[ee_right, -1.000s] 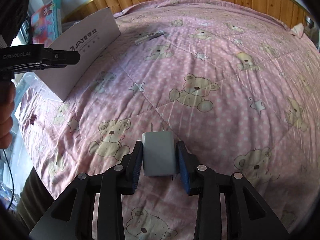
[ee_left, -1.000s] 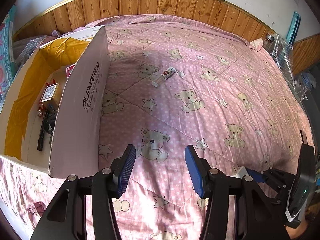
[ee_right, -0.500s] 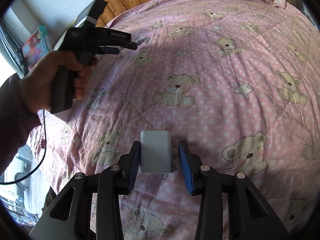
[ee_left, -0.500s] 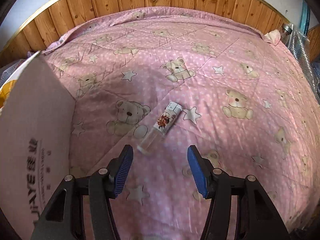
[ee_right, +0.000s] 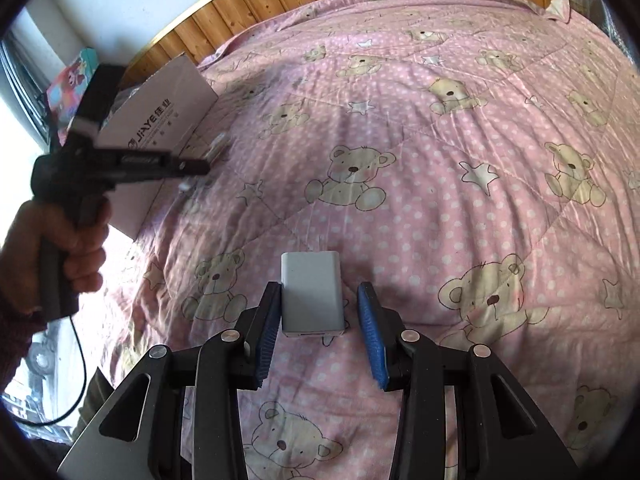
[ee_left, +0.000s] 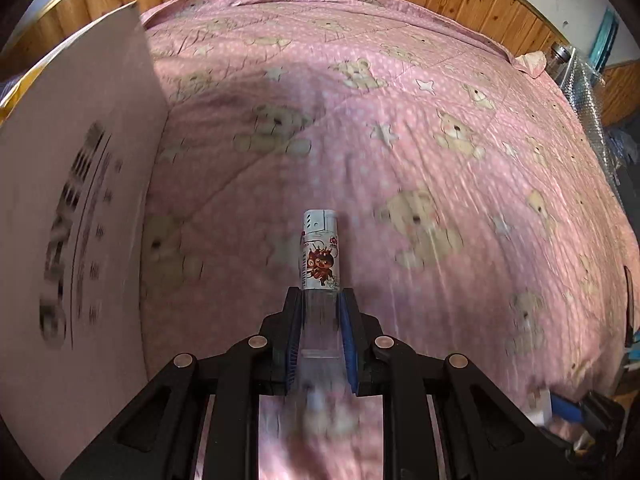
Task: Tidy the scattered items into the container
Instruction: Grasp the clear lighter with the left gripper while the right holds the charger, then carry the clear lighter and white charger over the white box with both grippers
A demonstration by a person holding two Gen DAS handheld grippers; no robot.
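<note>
Beside the box flap (ee_left: pixel 80 208), left tool (ee_left: pixel 320 300) pinches the lighter (ee_left: pixel 320 256); right tool (ee_right: pixel 320 304) spread around charger (ee_right: pixel 312 292).

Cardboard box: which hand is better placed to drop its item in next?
Left. The left gripper is shut on the lighter, right beside the cardboard box. The right gripper has open jaws around the charger, farther from it.

L gripper (ee_left: pixel 320 320) clamped, R gripper (ee_right: pixel 323 316) seemingly parted
</note>
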